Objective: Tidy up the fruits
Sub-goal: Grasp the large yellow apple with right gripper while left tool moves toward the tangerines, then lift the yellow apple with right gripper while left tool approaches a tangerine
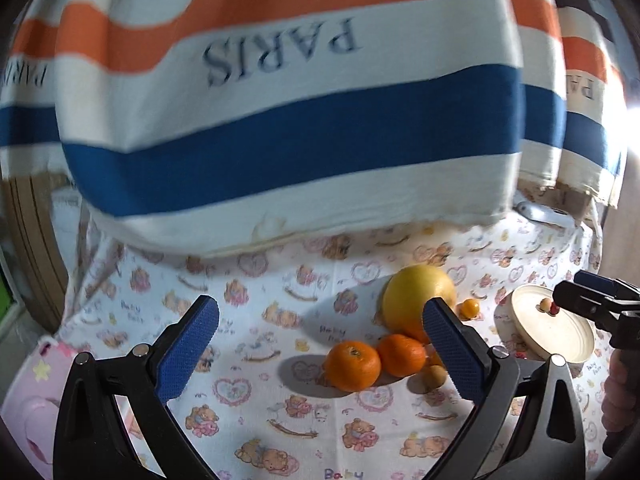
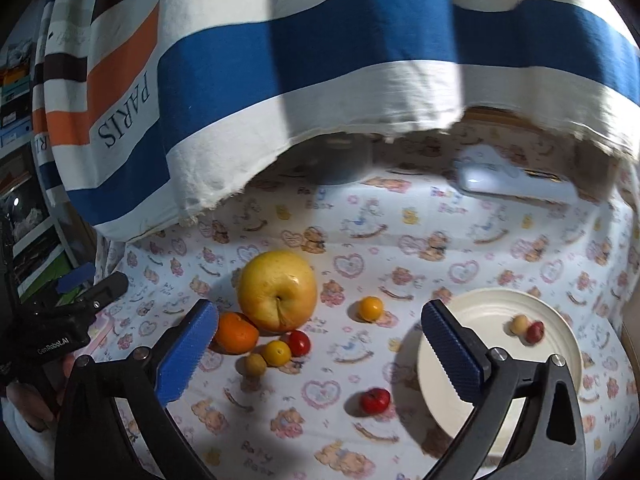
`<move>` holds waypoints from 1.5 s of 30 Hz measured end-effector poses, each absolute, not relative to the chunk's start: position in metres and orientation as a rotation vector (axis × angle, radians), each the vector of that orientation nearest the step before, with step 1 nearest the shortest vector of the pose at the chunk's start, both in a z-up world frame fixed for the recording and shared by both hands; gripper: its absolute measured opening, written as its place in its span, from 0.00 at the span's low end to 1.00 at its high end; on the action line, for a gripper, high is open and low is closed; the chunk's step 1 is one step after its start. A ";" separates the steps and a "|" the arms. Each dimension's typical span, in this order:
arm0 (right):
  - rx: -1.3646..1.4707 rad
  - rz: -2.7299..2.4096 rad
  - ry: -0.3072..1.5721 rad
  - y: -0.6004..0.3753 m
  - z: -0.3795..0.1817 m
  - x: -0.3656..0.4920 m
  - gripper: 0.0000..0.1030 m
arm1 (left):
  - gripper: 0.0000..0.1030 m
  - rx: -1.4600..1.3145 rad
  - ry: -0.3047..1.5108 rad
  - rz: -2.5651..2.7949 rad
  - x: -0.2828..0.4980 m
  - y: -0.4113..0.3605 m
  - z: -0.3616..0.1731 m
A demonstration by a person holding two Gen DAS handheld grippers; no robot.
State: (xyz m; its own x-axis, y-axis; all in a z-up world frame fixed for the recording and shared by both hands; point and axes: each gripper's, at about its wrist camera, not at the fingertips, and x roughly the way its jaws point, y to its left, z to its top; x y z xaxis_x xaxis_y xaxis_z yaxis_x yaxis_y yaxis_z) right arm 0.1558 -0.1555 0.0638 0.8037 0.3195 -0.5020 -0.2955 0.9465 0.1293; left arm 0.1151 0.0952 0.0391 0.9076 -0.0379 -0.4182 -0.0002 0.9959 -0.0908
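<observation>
Centrally, a big yellow apple [image 2: 277,290] is sitting beside an orange tangerine [image 2: 236,332]; both the left tool [image 1: 320,346] and right tool [image 2: 320,350] are gaping empty.

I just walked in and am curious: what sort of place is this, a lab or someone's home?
Most likely a home. The table wears a baby-bear print cloth, fruit such as a big yellow apple lies beside a cream plate, and a striped PARIS towel hangs behind.

Black tool [image 1: 320,354], blue ribbed pads [image 1: 188,350].
</observation>
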 end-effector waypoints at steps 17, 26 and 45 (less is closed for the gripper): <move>-0.162 0.416 0.713 -0.057 0.007 0.250 0.99 | 0.98 -0.115 0.527 0.075 0.137 0.125 0.011; -0.221 0.412 0.733 -0.046 -0.011 0.263 0.98 | 0.98 -0.134 0.554 0.075 0.142 0.128 0.006; -0.096 0.380 0.731 -0.089 0.007 0.222 0.86 | 0.98 -0.098 0.488 0.054 0.128 0.118 0.020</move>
